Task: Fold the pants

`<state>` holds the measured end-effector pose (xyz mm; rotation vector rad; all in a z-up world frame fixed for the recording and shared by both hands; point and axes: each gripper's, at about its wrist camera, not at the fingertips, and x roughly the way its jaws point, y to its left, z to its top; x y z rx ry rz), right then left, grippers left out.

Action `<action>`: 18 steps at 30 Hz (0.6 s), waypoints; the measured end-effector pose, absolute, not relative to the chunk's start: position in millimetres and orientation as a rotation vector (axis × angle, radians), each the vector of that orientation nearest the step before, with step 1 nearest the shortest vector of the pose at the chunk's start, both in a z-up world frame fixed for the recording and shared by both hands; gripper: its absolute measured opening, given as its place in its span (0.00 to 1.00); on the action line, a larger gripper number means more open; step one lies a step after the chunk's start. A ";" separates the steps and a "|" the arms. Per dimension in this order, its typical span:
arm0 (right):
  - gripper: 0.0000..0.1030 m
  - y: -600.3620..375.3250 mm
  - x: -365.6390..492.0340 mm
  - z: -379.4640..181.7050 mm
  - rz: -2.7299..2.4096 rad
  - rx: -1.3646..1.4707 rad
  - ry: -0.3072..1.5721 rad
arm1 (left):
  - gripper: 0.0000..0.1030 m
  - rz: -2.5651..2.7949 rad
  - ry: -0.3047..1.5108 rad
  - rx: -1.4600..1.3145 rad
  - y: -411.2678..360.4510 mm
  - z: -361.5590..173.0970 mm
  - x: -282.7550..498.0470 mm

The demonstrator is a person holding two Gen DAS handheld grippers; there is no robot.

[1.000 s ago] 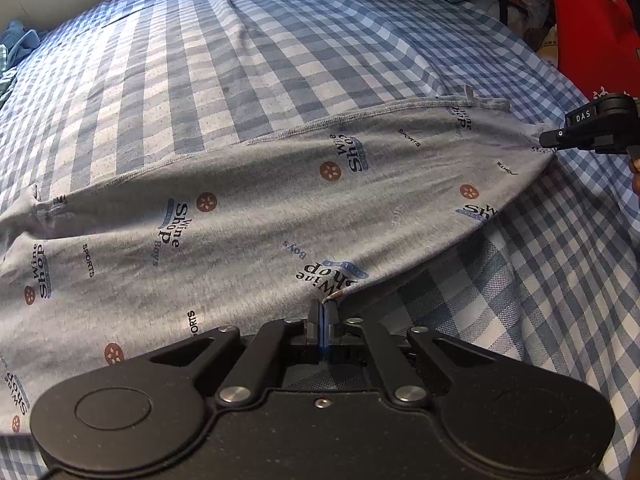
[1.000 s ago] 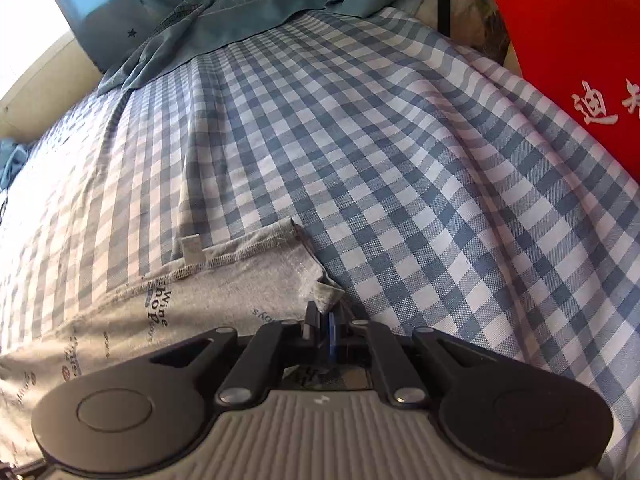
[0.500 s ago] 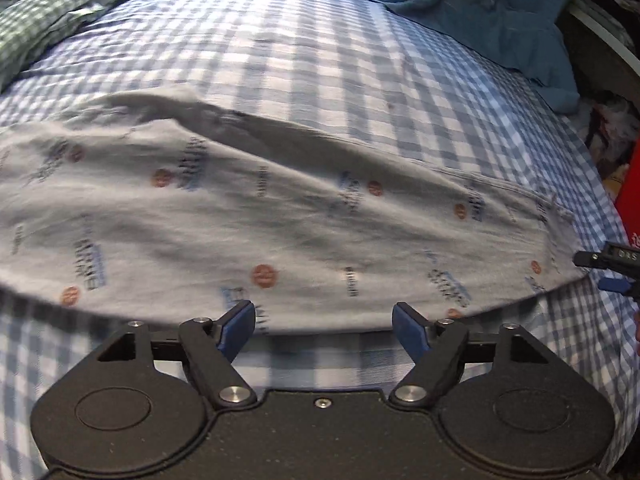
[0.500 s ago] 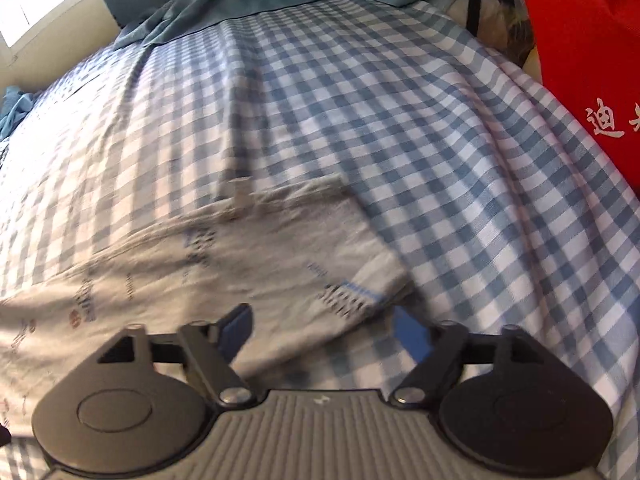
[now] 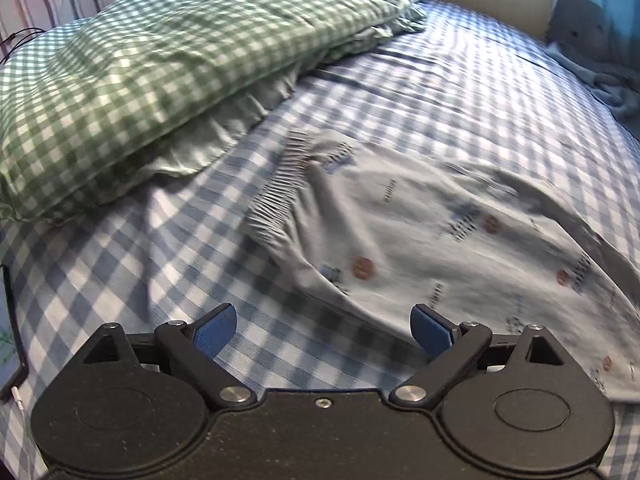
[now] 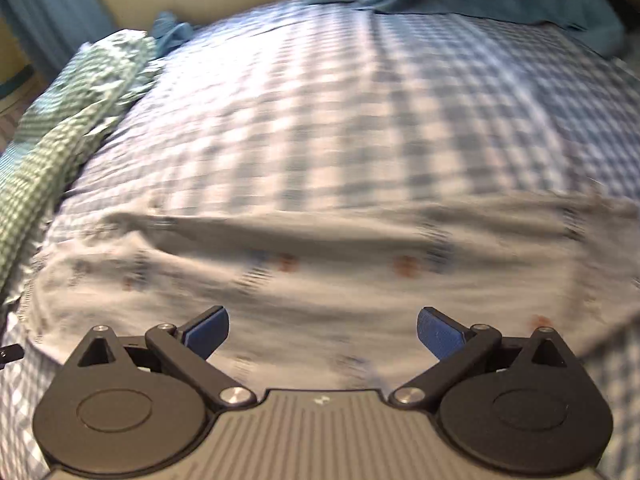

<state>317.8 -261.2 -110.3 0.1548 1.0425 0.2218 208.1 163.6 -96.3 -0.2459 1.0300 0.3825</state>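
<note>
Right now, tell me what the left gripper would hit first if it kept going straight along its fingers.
Most likely the blue-and-white checked bedsheet between the open left gripper fingers, just short of the grey printed pants; depth is unclear.

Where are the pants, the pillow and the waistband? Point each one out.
pants [image 6: 340,288]: right wrist view, middle of the grey printed cloth.
pillow [image 5: 152,60]: left wrist view, top of the green checked cover.
waistband [image 5: 276,192]: left wrist view, gathered elastic edge.
</note>
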 end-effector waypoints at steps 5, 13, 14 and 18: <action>1.00 -180.0 356.9 -107.3 0.337 0.120 1.060 | 0.96 0.396 1.014 -0.237 206.9 -100.6 228.6; 0.96 -101.6 434.8 -128.9 0.373 0.119 1.112 | 0.97 0.344 1.044 -0.224 237.1 -129.6 286.6; 0.94 -95.2 444.9 -134.0 0.366 0.127 1.123 | 0.97 0.339 1.048 -0.220 239.0 -133.2 294.3; 0.70 -80.8 470.8 -151.1 0.333 0.124 1.158 | 0.97 0.328 1.064 -0.198 245.1 -148.4 322.9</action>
